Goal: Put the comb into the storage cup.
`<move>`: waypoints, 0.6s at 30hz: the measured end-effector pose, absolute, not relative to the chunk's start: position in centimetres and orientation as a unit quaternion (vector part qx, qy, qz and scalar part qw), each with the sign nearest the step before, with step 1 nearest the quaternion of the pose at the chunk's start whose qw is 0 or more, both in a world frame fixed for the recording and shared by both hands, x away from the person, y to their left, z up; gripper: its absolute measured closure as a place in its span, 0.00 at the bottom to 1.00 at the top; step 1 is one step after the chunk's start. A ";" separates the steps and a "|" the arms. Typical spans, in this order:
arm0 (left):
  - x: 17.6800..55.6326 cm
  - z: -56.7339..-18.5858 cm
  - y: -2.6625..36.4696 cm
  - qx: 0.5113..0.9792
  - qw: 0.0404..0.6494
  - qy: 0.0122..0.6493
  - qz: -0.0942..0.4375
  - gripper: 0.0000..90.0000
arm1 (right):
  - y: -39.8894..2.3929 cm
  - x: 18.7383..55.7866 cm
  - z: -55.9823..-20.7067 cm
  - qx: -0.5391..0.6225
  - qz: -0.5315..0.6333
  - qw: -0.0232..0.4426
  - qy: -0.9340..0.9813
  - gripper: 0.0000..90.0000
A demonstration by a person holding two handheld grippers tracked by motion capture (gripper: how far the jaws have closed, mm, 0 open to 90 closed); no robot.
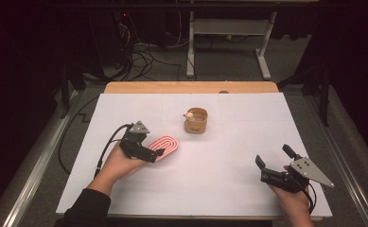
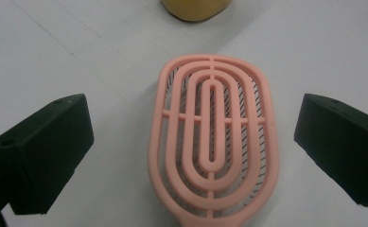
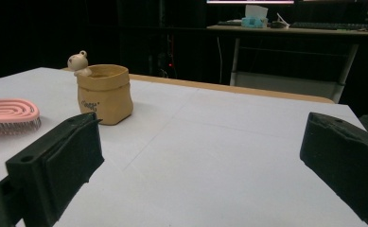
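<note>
A pink oval hairbrush [image 1: 167,144] lies bristles down on the white table [image 1: 229,161], left of centre. My left gripper [image 1: 155,146] is open around its handle end. In the left gripper view the brush head [image 2: 213,142] lies between the two wide-apart jaws, which stand clear of it on both sides. A tan pot [image 1: 196,121] with a small bear figure [image 1: 188,115] on its rim stands beyond the brush. My right gripper [image 1: 272,155] is held open and empty at the front right; its own view shows the pot [image 3: 106,94] and brush [image 3: 9,116] far off.
The wooden table edge [image 1: 191,87] shows behind the white sheet. Past it are a desk frame [image 1: 229,28] and cables [image 1: 144,56] on the floor. The white surface between the pot and my right gripper is bare.
</note>
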State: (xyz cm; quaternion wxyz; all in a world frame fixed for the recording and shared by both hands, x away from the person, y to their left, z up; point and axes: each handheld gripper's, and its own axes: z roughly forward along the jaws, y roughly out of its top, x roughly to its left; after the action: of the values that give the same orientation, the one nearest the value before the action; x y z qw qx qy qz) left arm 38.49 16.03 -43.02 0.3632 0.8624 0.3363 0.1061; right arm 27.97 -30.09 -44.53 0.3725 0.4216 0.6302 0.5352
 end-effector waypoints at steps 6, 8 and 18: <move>39.1 -43.5 15.2 0.874 0.342 0.333 0.093 0.00 | -30.1 28.0 -44.5 0.423 0.535 0.372 0.630 0.00; 39.4 -43.7 14.9 0.881 0.329 0.330 0.089 0.00 | -30.1 27.9 -44.5 0.423 0.535 0.372 0.630 0.00; 40.0 -44.6 13.9 0.895 0.292 0.329 0.076 0.00 | -30.2 27.9 -44.5 0.425 0.535 0.372 0.629 0.00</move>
State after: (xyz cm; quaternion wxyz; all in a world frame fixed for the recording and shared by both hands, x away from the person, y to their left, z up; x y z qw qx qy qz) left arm 40.00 13.90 -44.55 0.2923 0.8948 0.3288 0.0756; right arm 27.93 -30.19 -44.49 0.3719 0.4246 0.6286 0.5351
